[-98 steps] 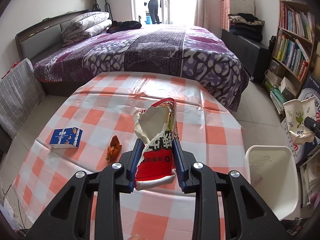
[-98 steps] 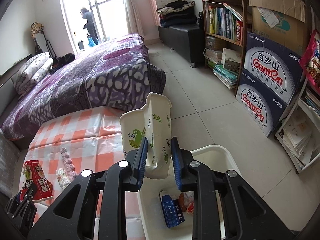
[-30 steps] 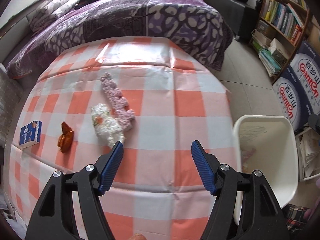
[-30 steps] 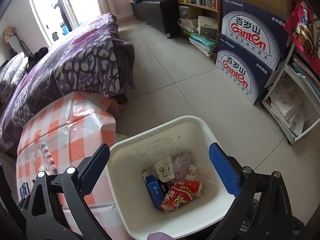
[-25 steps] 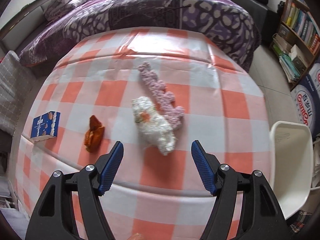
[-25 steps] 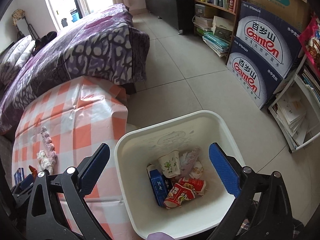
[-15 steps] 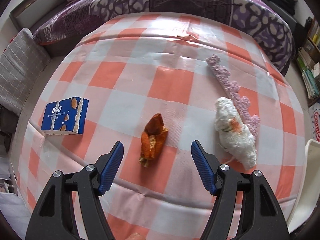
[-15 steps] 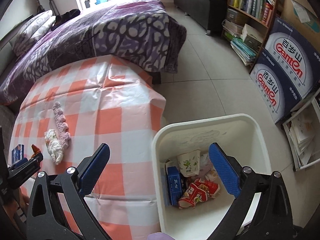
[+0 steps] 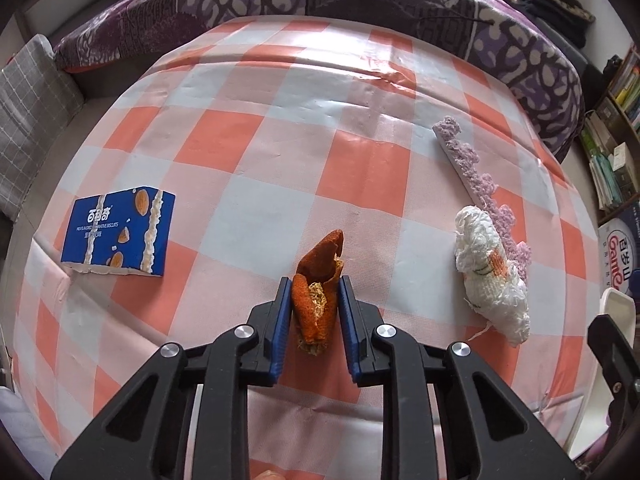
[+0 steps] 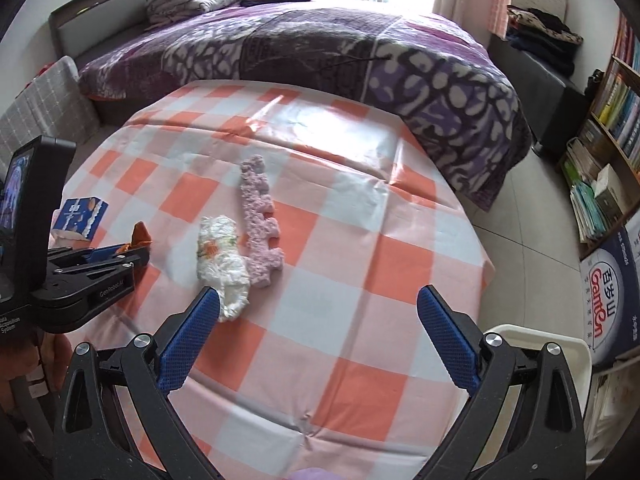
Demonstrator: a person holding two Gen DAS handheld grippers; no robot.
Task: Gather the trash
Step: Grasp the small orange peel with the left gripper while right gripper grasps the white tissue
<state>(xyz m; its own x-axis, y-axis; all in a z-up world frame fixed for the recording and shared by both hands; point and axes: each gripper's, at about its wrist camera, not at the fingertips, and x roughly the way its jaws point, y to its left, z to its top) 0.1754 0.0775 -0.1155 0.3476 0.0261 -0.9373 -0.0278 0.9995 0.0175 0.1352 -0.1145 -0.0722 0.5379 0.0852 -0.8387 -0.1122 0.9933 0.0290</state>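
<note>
Left wrist view puts your left tool (image 9: 312, 312) tipped down over the counter (image 9: 360, 168), its blue pads having just closed onto the orange peel (image 9: 316, 280), which they now pinch on both sides. That peel is a curled, rough orange scrap with pale pith showing inside, lying on the glossy orange-and-white checked cloth. To its left, well apart, lies a flat blue biscuit box (image 9: 120, 236). To its right sits a crumpled white wad (image 9: 488, 272) with an orange mark, touching a long, nubbly lilac strip (image 9: 472, 172) that runs toward the far edge. Nothing lies between the peel and your pads.

From the right wrist, your right tool (image 10: 316, 332) hangs spread wide and empty above the near side of the counter, its left pad just beside the white wad. The white plastic bin's (image 10: 536, 336) rim shows at the near right, past the counter edge. A purple patterned bed (image 10: 320, 40) lies beyond.
</note>
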